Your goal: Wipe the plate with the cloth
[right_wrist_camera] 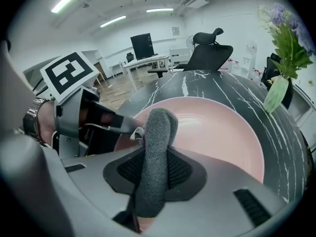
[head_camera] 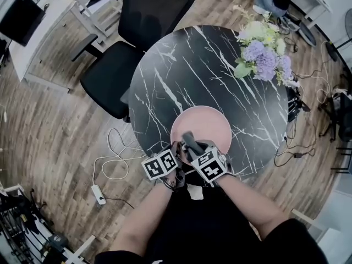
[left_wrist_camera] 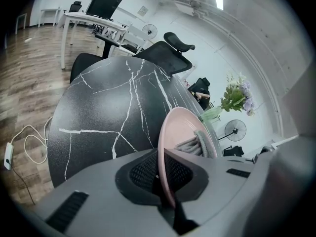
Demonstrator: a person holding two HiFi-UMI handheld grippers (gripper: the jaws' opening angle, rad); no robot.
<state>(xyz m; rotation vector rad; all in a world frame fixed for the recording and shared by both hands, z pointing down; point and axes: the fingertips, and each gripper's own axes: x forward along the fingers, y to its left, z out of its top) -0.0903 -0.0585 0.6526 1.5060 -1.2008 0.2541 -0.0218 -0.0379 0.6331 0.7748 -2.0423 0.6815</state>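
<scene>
Left gripper (left_wrist_camera: 165, 174): clamped on near rim of pink plate (left_wrist_camera: 183, 127) | Right gripper (right_wrist_camera: 150, 172): pinched grey cloth (right_wrist_camera: 157, 127) over plate | Plate: at near edge of black marble table (head_camera: 181, 65)

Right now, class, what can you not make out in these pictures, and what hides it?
Head view: near rim of the round pink plate, under the left gripper and right gripper.
Left gripper view: lower part of the grey cloth, behind that gripper's body.
Right gripper view: purple flowers, cut by the edge.
</scene>
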